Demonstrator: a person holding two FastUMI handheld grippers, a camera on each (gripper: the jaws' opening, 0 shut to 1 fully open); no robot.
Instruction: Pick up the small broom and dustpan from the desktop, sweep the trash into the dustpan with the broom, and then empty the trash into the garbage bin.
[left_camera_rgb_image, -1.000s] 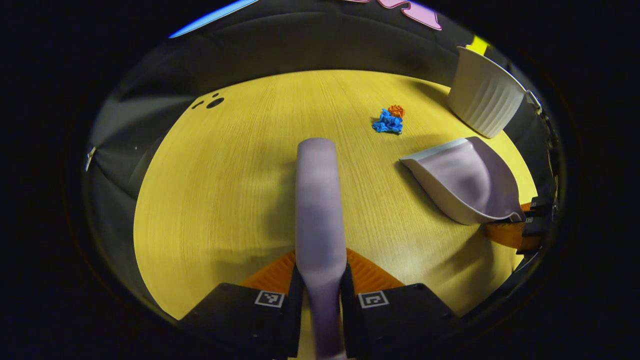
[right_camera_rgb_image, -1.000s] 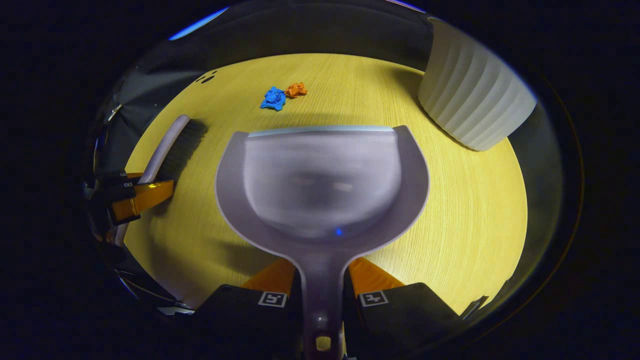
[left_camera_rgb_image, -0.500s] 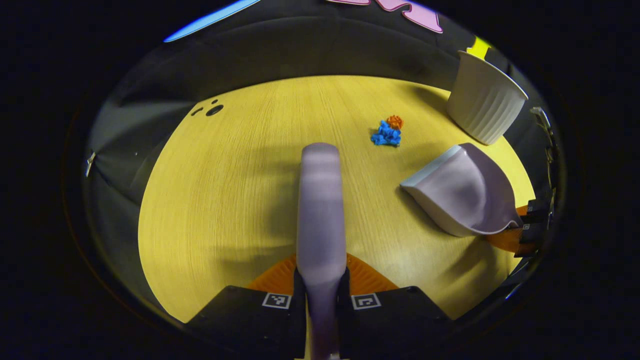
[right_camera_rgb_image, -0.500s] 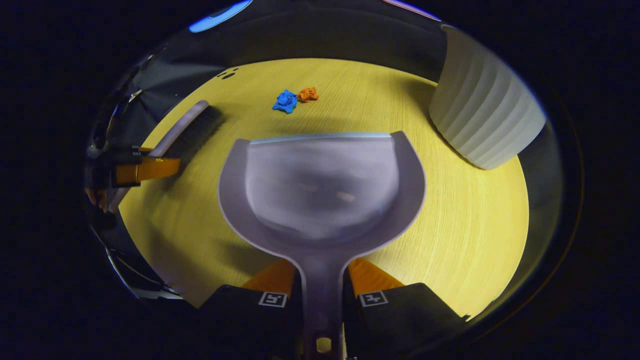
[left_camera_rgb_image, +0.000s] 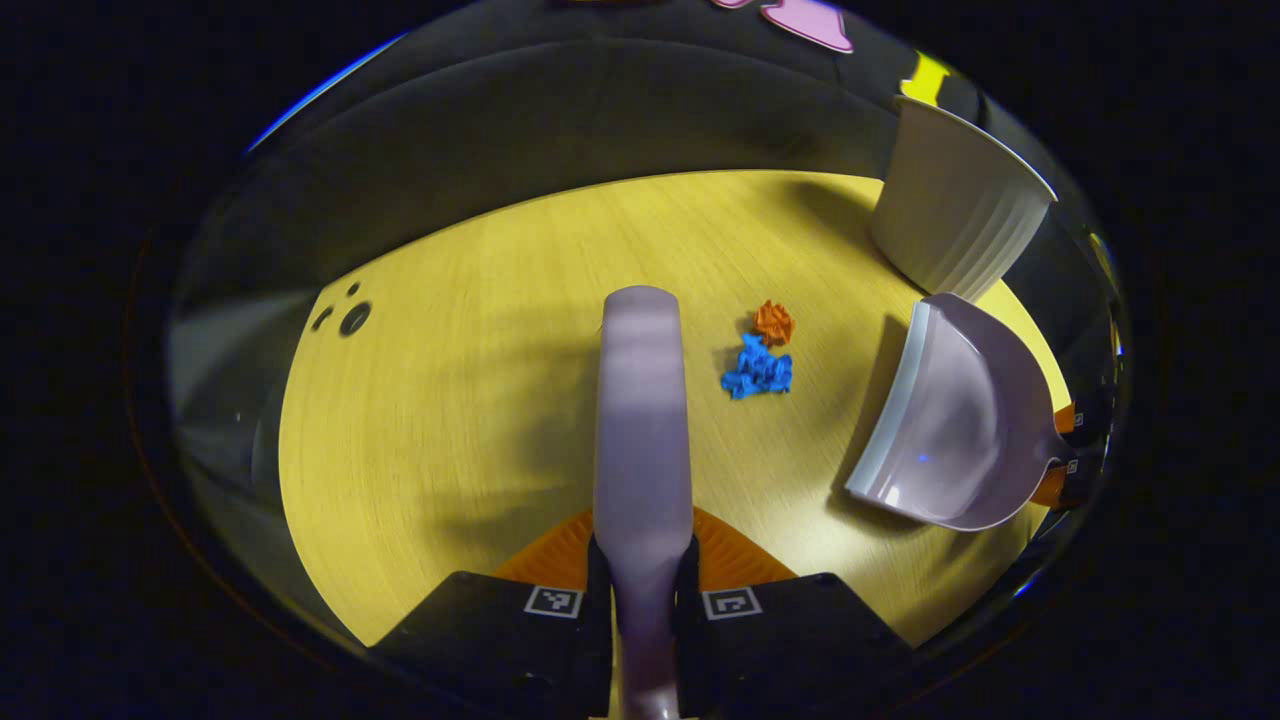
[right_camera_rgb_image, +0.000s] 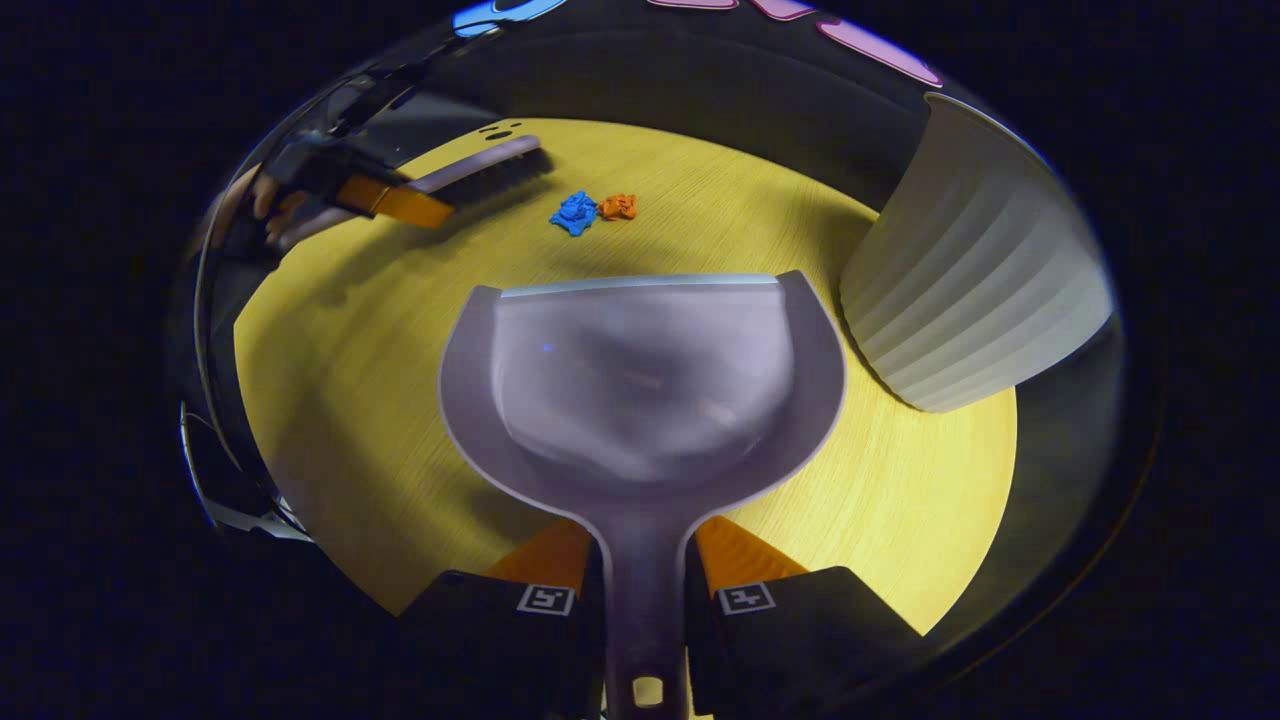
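Both tools have swung toward each other since a second ago, so that the trash, formerly well ahead of the broom, now lies just right of its tip, and the dustpan's mouth has turned to face it. In the left gripper view, the left gripper (left_camera_rgb_image: 645, 580) is clamped on the handle of the broom (left_camera_rgb_image: 643, 420), which runs straight ahead above the yellow desktop (left_camera_rgb_image: 450, 400). Just to the right of the broom's far end lie a crumpled blue scrap (left_camera_rgb_image: 758, 369) and a smaller orange scrap (left_camera_rgb_image: 773, 322), touching or nearly so. Farther right the dustpan (left_camera_rgb_image: 960, 420) hangs tilted with its pale lip toward the scraps, held at its handle by the right gripper at the view's edge. Beyond it, at the desktop's far right corner, stands the ribbed white garbage bin (left_camera_rgb_image: 950, 215).

In the right gripper view, the right gripper (right_camera_rgb_image: 645, 590) is closed on the dustpan's handle, and the pan's scoop (right_camera_rgb_image: 640, 380) spreads ahead, empty. Past its front lip sit the two scraps, blue (right_camera_rgb_image: 574, 213) beside orange (right_camera_rgb_image: 618, 206). Up and to the left, the broom's dark bristles (right_camera_rgb_image: 490, 175) point toward them, with the left gripper and a hand (right_camera_rgb_image: 270, 200) behind. The bin (right_camera_rgb_image: 975, 300) stands close on the right.
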